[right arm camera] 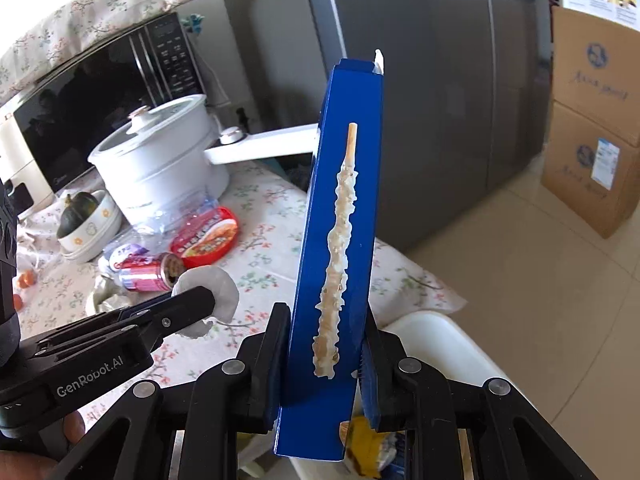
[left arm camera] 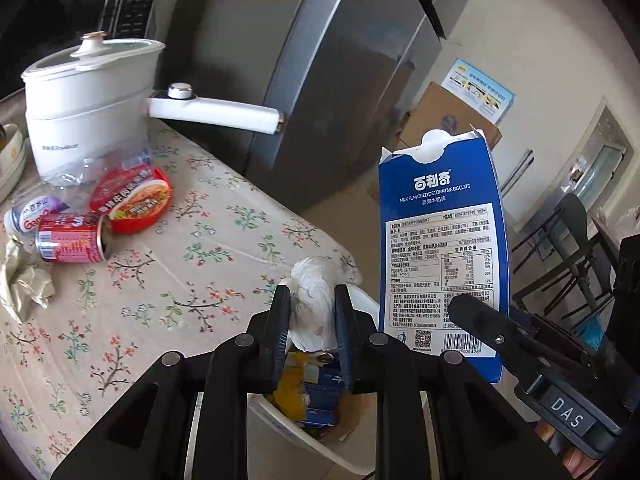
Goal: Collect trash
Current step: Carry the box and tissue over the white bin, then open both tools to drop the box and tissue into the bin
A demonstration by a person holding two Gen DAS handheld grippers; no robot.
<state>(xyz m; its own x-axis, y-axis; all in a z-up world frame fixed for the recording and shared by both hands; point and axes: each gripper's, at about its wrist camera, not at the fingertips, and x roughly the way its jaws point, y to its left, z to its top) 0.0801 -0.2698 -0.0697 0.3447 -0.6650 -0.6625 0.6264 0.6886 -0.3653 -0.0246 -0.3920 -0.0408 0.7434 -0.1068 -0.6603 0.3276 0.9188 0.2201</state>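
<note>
The left gripper (left arm camera: 310,320) has its jaws shut on a crumpled white tissue (left arm camera: 314,292), right above the white trash bin (left arm camera: 280,420) at the bottom of the frame; the right gripper (right arm camera: 326,344) pinches the tall blue biscuit box (right arm camera: 340,220), standing upright just beside it
</note>
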